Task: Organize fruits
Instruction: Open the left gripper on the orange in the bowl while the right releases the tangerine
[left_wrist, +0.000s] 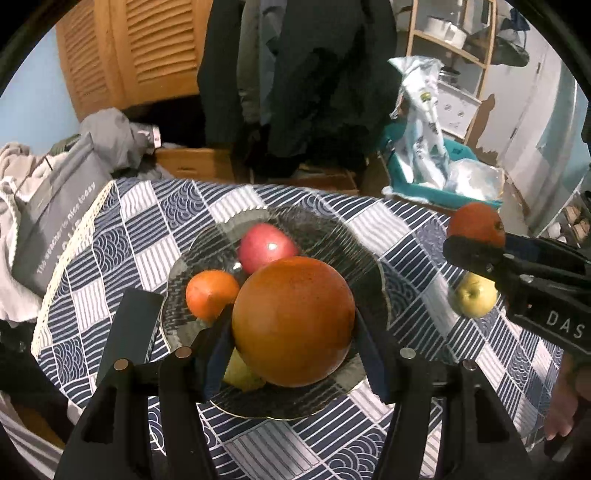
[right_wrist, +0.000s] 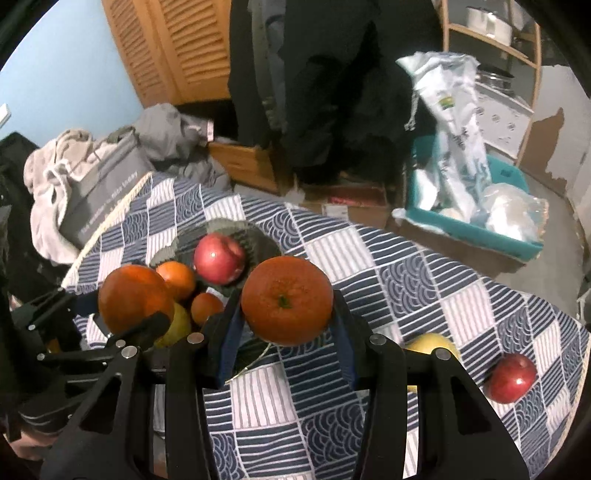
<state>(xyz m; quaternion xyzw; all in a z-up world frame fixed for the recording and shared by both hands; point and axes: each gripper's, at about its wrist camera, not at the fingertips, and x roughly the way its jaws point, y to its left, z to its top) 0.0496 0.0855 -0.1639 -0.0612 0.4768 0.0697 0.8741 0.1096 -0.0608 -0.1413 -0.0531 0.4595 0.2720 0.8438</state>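
My left gripper (left_wrist: 293, 332) is shut on a large orange (left_wrist: 291, 295) that hangs just above a clear glass plate (left_wrist: 332, 230). On the plate lie a red apple (left_wrist: 266, 247), a small orange (left_wrist: 210, 293) and a yellow fruit (left_wrist: 240, 376), partly hidden under the held orange. My right gripper (right_wrist: 286, 312) is shut on a second orange (right_wrist: 288, 291), above the cloth to the right of the plate (right_wrist: 225, 225). In the right wrist view the left gripper (right_wrist: 136, 326) and its orange (right_wrist: 133, 295) show at the left.
A yellow-green apple (left_wrist: 476, 297) and a red apple (right_wrist: 511, 376) lie loose on the checked blue tablecloth (right_wrist: 369, 266) at the right. Beyond the table: a grey bag (left_wrist: 55, 221) and clothes at the left, a teal bin (right_wrist: 480, 229) with plastic bags, a dark coat (left_wrist: 306, 85).
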